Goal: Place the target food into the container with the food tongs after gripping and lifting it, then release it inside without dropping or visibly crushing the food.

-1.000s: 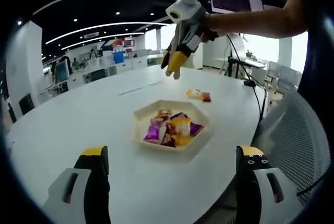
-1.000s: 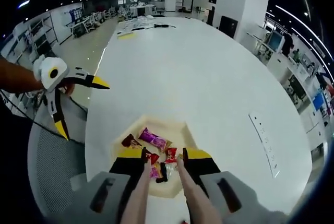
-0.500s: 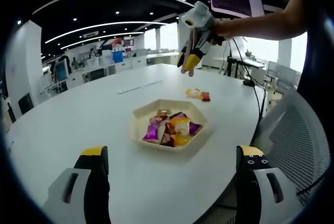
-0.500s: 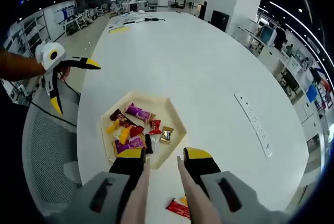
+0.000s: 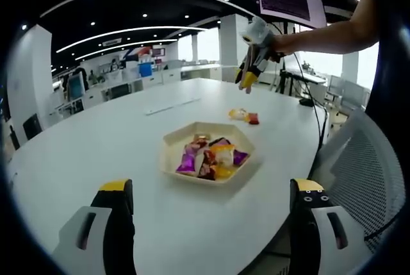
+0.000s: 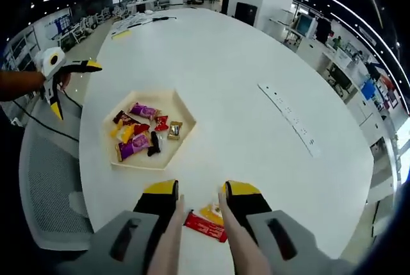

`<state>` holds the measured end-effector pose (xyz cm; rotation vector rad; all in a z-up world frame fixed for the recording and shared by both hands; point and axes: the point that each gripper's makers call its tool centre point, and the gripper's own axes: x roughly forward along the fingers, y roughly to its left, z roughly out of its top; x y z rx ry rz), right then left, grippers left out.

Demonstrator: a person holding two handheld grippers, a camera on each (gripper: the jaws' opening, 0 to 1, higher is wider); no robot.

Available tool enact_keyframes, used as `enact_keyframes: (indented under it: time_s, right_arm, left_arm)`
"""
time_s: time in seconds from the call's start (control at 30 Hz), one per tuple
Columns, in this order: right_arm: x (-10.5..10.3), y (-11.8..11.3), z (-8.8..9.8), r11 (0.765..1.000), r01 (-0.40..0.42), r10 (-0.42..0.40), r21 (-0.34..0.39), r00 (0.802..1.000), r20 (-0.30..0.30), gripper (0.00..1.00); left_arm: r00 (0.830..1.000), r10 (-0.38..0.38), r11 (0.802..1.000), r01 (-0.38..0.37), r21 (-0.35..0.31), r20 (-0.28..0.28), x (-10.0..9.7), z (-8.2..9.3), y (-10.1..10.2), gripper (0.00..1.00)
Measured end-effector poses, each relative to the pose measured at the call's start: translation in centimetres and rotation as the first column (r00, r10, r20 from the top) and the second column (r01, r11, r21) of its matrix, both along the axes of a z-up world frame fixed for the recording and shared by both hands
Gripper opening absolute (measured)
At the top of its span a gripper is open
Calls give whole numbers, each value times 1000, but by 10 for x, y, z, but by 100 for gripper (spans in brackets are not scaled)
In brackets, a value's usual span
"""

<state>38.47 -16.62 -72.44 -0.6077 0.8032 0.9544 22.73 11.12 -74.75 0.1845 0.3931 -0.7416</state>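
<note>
- Left gripper [image 5: 211, 191]: jaws spread wide, nothing between them, held back at the near edge of the white bench [image 5: 96, 140]; probably parked there, out of the working side's way.
- Hexagonal tray [image 5: 172, 141], mid-bench: loaded with wrapped sweets [image 5: 208, 158] in purple, yellow and red; looks like the container to fill, set within reach of both sides.
- Two loose packets, the likely target food: red packet [image 6: 205, 227] and yellow packet [image 6: 211, 211], touching, flat on the bench, well apart from the tray and not yet gripped.
- Right gripper [image 6: 201, 190]: jaws partway apart, each pressed against one pale arm of the food tongs [image 6: 168, 243]; tong arms apart with nothing in them, poised just over the packets, seemingly lined up for a pick.
- Next call, as a judgement: lower, then close gently to avoid crushing the wrappers.
</note>
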Motion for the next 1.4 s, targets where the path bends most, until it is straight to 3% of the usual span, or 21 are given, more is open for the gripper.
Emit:
enact_keyframes:
  time_s: [0.17, 0.6, 1.0, 1.4]
  right_arm:
    - [5, -16, -3, 999, 51, -51, 7, 999, 1, 28]
    - [27, -29, -23, 991, 134, -134, 13, 991, 6, 29]
    - [45, -41, -51, 962, 267, -263, 50, 962, -65, 29]
    - [53, -37, -66, 946, 321, -316, 39, 943, -101, 29]
  left_arm:
    - [1000, 0, 1000, 0, 0, -3, 0, -1, 1, 99]
    - [1000, 0, 1000, 0, -3, -9, 0, -2, 0, 99]
    - [1000, 3, 1000, -3, -2, -13, 1, -3, 0, 99]
    - [1000, 2, 1000, -2, 3, -20, 1, -4, 0, 99]
